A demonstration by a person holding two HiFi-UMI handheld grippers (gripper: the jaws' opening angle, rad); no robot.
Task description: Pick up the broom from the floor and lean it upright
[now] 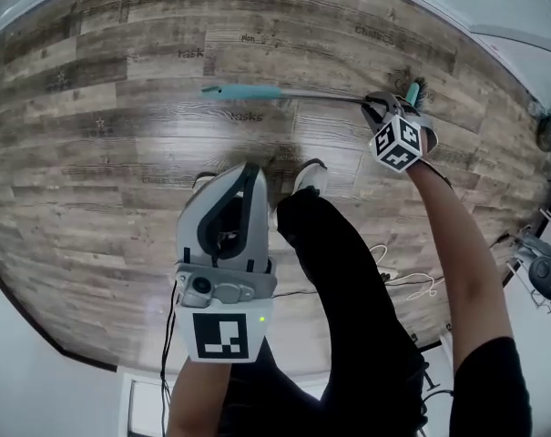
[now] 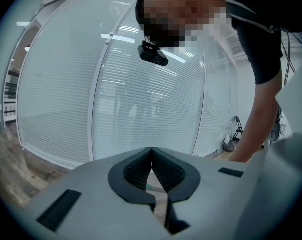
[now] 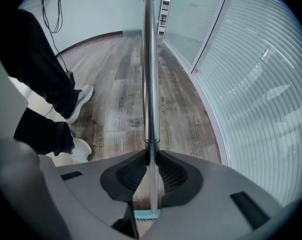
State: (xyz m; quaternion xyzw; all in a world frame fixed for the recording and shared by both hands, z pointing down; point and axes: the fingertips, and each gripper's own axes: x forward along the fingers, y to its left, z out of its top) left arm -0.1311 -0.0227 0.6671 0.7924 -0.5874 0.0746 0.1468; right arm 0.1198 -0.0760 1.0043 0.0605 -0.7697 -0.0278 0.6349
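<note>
The broom lies nearly level above the wooden floor in the head view, with its teal grip (image 1: 243, 91) to the left and its teal, dark-bristled head (image 1: 413, 92) to the right. My right gripper (image 1: 382, 107) is shut on the metal shaft close to the head. In the right gripper view the shaft (image 3: 150, 84) passes between the pads of the right gripper (image 3: 151, 154), and the teal head (image 3: 147, 215) shows below the jaws. My left gripper (image 1: 249, 169) hangs in front of the person's legs, shut and holding nothing. The left gripper (image 2: 151, 153) has its tips touching.
The person's dark trouser legs and white shoes (image 1: 310, 176) stand on the wood floor (image 1: 120, 153) just below the broom. Cables (image 1: 412, 285) and a stand (image 1: 544, 271) lie at the right. A glass wall with blinds (image 3: 250, 94) runs along the floor's edge.
</note>
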